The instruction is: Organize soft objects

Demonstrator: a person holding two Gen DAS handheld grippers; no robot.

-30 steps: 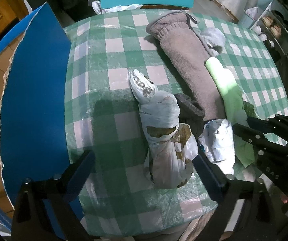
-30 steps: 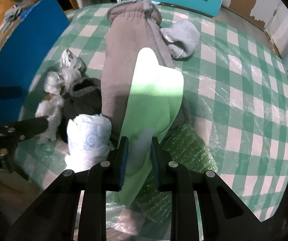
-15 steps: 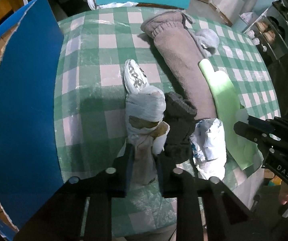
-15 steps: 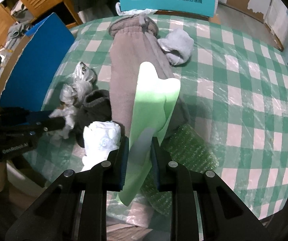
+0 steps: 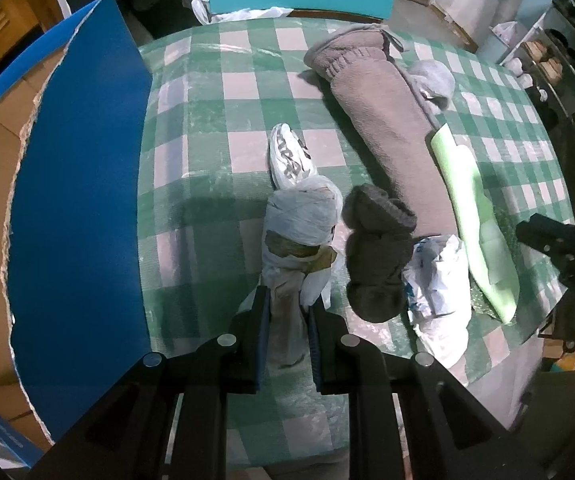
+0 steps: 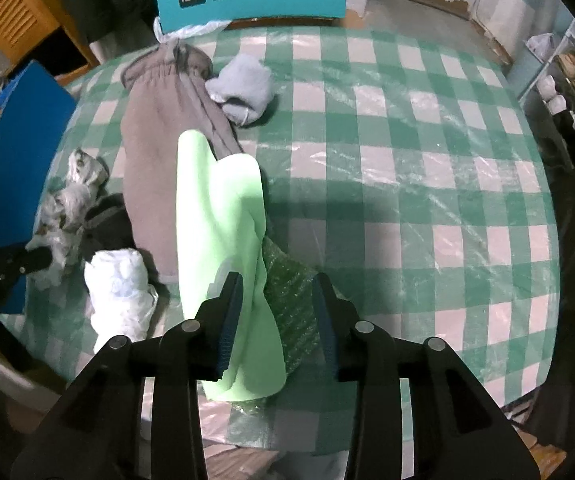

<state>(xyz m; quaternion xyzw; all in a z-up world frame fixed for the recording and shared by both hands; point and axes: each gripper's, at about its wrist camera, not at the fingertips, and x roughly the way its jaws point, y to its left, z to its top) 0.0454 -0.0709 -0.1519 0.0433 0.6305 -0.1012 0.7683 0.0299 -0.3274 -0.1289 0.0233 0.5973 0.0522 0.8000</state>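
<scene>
Dim, bluish, fisheye-warped edges

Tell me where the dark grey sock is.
In the left wrist view the dark grey sock lies right of centre on the checked tablecloth, between the knotted white plastic bag and the brown rolled towel.

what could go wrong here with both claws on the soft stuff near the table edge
1. The left claw is shut on only the tail of the white plastic-wrapped bundle; lifting may stretch or tear the film, or drag the dark grey knit piece beside it.
2. The right claw is opening around the light green foam sheet, which overhangs the checked tablecloth edge and could slide off.
</scene>
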